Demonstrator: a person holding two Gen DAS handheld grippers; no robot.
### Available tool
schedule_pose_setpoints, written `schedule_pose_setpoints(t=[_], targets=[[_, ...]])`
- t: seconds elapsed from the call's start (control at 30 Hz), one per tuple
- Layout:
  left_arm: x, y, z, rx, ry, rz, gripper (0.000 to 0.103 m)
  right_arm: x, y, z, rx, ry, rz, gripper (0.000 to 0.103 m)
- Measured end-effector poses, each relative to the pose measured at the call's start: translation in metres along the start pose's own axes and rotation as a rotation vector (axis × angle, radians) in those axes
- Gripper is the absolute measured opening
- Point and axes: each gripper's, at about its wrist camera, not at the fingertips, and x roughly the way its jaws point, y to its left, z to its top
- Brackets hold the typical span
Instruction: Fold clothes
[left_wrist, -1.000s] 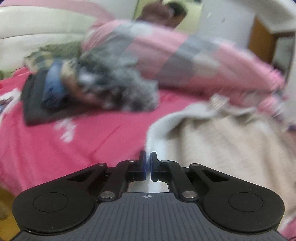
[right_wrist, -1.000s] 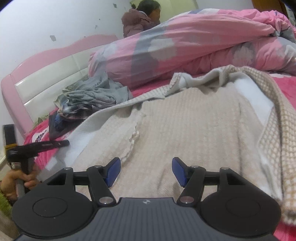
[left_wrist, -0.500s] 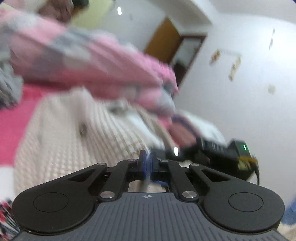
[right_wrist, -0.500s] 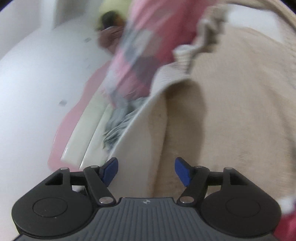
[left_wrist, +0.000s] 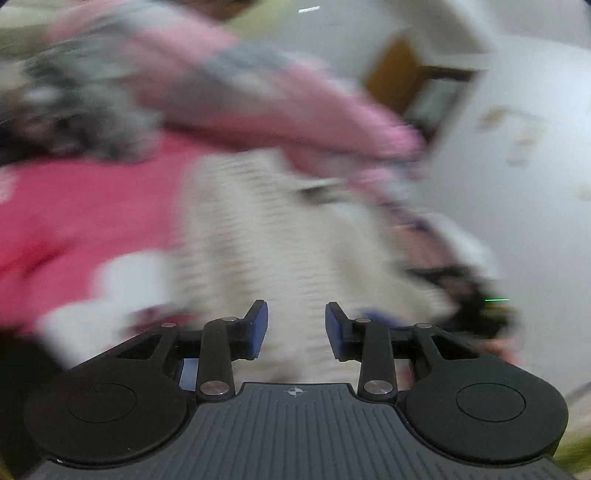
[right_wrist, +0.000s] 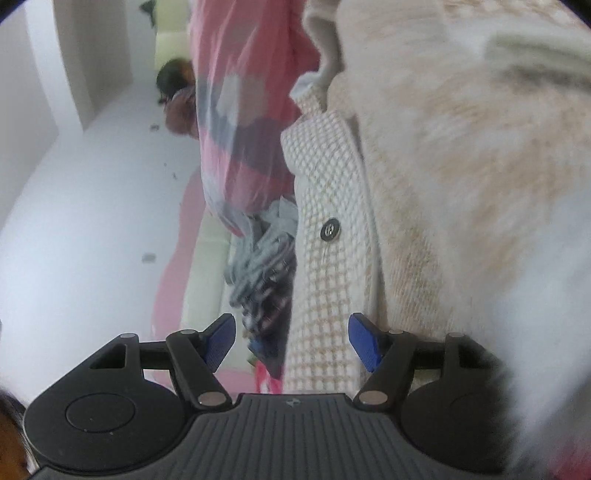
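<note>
Hovering both grippers over the cream knitted cardigan (right_wrist: 443, 166) on the bed, jaws apart on each.

My left gripper (left_wrist: 296, 325) holds nothing; its view is blurred, with the cardigan just beyond the jaws on the red bedsheet (left_wrist: 85, 206) and the pink duvet (left_wrist: 258, 99) farther off. My right gripper (right_wrist: 291, 338) is empty too, its view rolled sideways, the cardigan's buttoned edge between the spread jaws, a dark button (right_wrist: 330, 229) visible, grey clothes (right_wrist: 264, 258) piled at left.
</note>
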Motion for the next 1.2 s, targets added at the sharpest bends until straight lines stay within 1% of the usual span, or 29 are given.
schedule_pose_setpoints(t=[0.07,0.1,0.27,0.37,0.43,0.67,0.73,0.8,0.9,0.93,0.97,1.03,1.17,1.2], targets=[[-0.007,0.015,-0.003,-0.02,-0.004,0.064,0.034,0.001,0.002,-0.003,-0.019,0.012,-0.01,0.07],[-0.002,0.018,-0.002,-0.04,0.001,0.061,0.034,0.001,0.003,-0.004,-0.029,0.018,-0.016,0.07],[0.012,0.012,0.006,-0.066,-0.024,0.013,0.034,0.001,0.004,-0.01,-0.057,0.037,-0.028,0.07],[0.015,0.013,0.009,-0.087,-0.035,-0.054,0.034,-0.004,0.001,-0.01,-0.04,0.03,-0.013,0.07],[0.016,0.011,0.009,-0.08,-0.039,-0.052,0.034,-0.004,0.0,-0.011,-0.038,0.03,-0.006,0.07],[0.042,-0.002,-0.004,0.022,-0.014,0.018,0.034,-0.002,-0.005,-0.011,-0.02,0.031,0.012,0.07],[0.043,-0.003,-0.002,0.022,-0.044,0.033,0.027,-0.003,-0.005,-0.013,-0.021,0.03,0.014,0.07],[0.041,-0.006,0.001,0.035,-0.074,0.062,0.011,-0.002,-0.005,-0.014,-0.019,0.029,0.012,0.07],[0.026,-0.016,0.013,0.099,-0.168,0.124,0.008,-0.001,-0.004,-0.016,-0.013,0.027,0.008,0.07],[0.019,-0.02,0.02,0.124,-0.213,0.138,0.008,0.0,-0.004,-0.016,-0.013,0.026,0.007,0.07],[0.011,-0.022,0.031,0.152,-0.265,0.155,0.007,0.0,-0.004,-0.017,-0.013,0.026,0.006,0.07],[-0.001,-0.023,0.055,0.207,-0.336,0.182,0.007,0.001,-0.003,-0.018,-0.014,0.026,0.004,0.07],[-0.004,-0.017,0.105,0.284,-0.421,0.248,0.007,0.004,-0.003,-0.021,-0.013,0.026,-0.001,0.07],[-0.002,-0.018,0.116,0.321,-0.442,0.275,0.006,0.005,-0.002,-0.021,-0.012,0.026,-0.003,0.07]])
